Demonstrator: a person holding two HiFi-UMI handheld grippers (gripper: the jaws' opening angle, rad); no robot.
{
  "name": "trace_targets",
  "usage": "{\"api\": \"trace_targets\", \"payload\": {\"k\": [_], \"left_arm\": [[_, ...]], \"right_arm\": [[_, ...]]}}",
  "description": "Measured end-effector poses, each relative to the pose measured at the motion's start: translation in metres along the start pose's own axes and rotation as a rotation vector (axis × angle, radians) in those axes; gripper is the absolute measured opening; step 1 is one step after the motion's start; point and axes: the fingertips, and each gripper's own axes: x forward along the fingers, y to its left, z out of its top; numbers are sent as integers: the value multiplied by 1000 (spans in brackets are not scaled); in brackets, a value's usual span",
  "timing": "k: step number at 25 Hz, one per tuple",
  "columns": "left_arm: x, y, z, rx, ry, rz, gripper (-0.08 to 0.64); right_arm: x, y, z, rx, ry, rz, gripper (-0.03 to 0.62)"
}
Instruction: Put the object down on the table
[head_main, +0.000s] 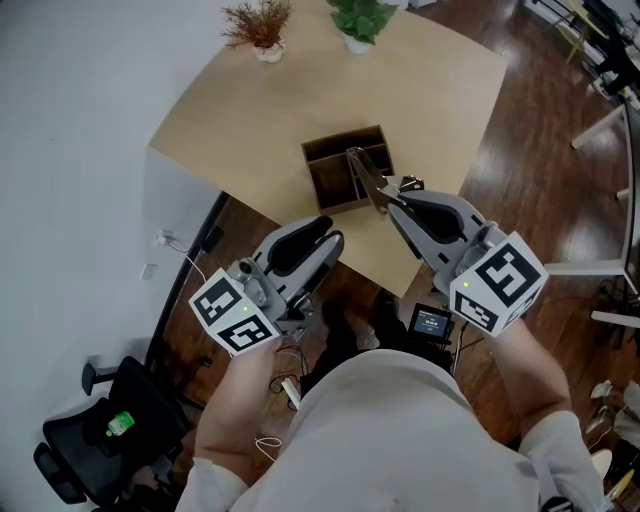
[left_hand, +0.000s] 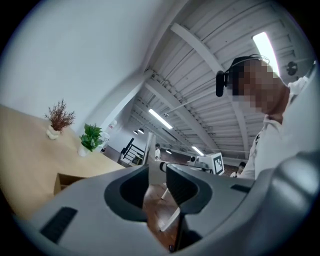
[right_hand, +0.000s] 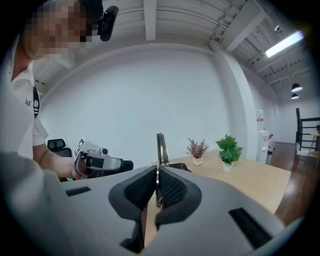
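Since the slim, flat metal utensil (head_main: 362, 175) is thin, stiff and smooth, it probably weighs little but could pivot or slip out of a light pinch. The right claw (head_main: 395, 205) is clenched on one end of it, pads flat against its broad faces, which looks like the sound place to hold. The right gripper view shows the blade (right_hand: 161, 147) standing clear beyond the closed jaws. The utensil's free end hangs over the dark wooden compartment box (head_main: 330, 185), and whether it touches the dividers cannot be told. The left claw (head_main: 322, 238) is released, with nothing between its jaws, and hovers off the near edge of the pale wooden surface (head_main: 250, 110), above the floor. The box sits close to that near edge, so a piece laid between them could slide off. Wider bare room lies left of the box toward the rounded left corner, and beyond it toward the far edge. There a dried reddish plant in a white pot (head_main: 262, 25) and a green potted plant (head_main: 360, 20) stand well apart from the box.
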Motion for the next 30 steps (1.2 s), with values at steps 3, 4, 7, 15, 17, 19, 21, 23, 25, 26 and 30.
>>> {"api": "trace_targets", "payload": {"k": [3, 4, 7, 15, 17, 19, 21, 23, 25, 26, 30], "left_arm": [[13, 6, 20, 56, 0, -6, 87], [16, 9, 27, 77, -1, -7, 87], [21, 12, 41, 126, -10, -3, 87], [39, 66, 84, 155, -26, 41, 87], [44, 74, 82, 154, -23, 52, 87], [46, 79, 79, 145, -19, 62, 87], [46, 87, 76, 129, -13, 73, 87], [47, 103, 73, 101, -9, 85, 87], [48, 124, 75, 74, -9, 104, 87], [49, 134, 76, 65, -11, 114, 87], [47, 157, 76, 42, -40, 148, 87]], "right_arm": [[8, -6, 17, -35, -17, 13, 9], [10, -8, 22, -47, -25, 15, 9], [14, -10, 34, -85, -47, 19, 9], [65, -33, 60, -154, -54, 38, 9], [70, -36, 57, -165, -55, 41, 9], [73, -34, 54, -175, -54, 47, 9], [80, -33, 49, -185, -48, 53, 9], [92, -36, 44, -191, -33, 61, 9], [108, -43, 41, -195, -18, 69, 9], [115, -47, 39, -197, -10, 72, 9], [133, -57, 26, -203, 8, 87, 9]]}}
